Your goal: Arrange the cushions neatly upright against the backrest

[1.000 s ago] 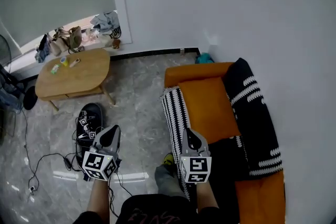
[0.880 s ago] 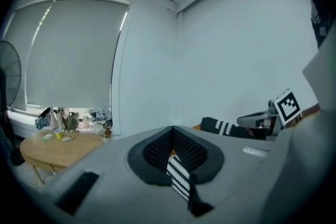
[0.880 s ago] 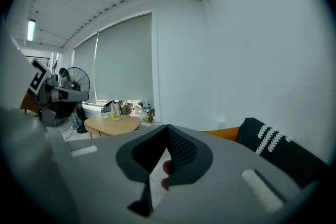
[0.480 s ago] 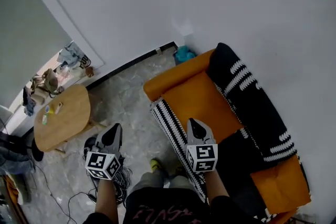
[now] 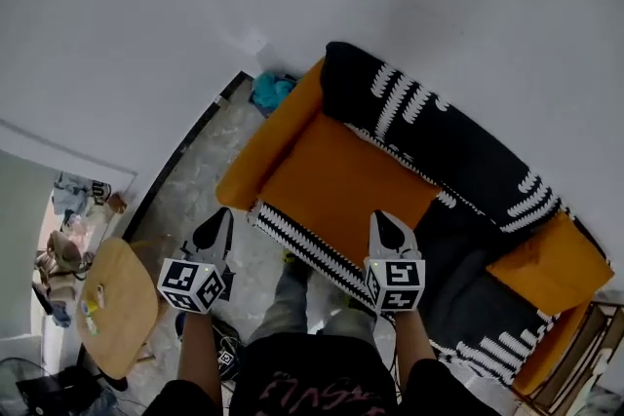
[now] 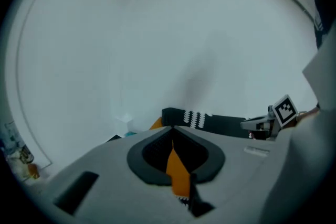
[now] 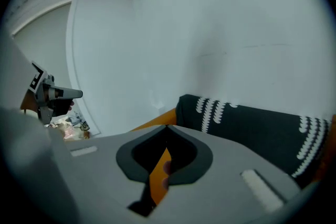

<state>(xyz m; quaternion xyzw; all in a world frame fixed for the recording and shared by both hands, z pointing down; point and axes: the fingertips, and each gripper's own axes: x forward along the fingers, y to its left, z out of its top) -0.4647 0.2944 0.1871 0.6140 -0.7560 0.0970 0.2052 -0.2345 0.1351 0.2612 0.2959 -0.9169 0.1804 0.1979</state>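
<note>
An orange sofa (image 5: 341, 175) stands against the white wall, with a black throw with white marks (image 5: 439, 146) over its backrest. A black-and-white striped cover (image 5: 302, 244) hangs along the seat's front edge. An orange cushion (image 5: 551, 263) lies at the sofa's right end, beside a dark patterned cushion or cover (image 5: 468, 302). My left gripper (image 5: 222, 215) hovers over the floor left of the seat front, shut and empty. Over the seat's front edge, my right gripper (image 5: 382, 217) is also shut and empty. The left gripper view shows the closed jaws (image 6: 172, 129) aimed at the backrest throw (image 6: 210, 122); the right gripper view shows its own (image 7: 167, 127).
A wooden oval table (image 5: 112, 307) stands at the lower left, with cables (image 5: 219, 351) on the grey floor beside it. A teal object (image 5: 268, 93) sits in the corner by the sofa's left arm. A metal rack (image 5: 585, 360) is at the lower right. The person's legs (image 5: 292, 307) stand before the sofa.
The view has swung toward the sofa, which now stretches across ahead. Both grippers travelled with it toward the seat front and stayed shut.
</note>
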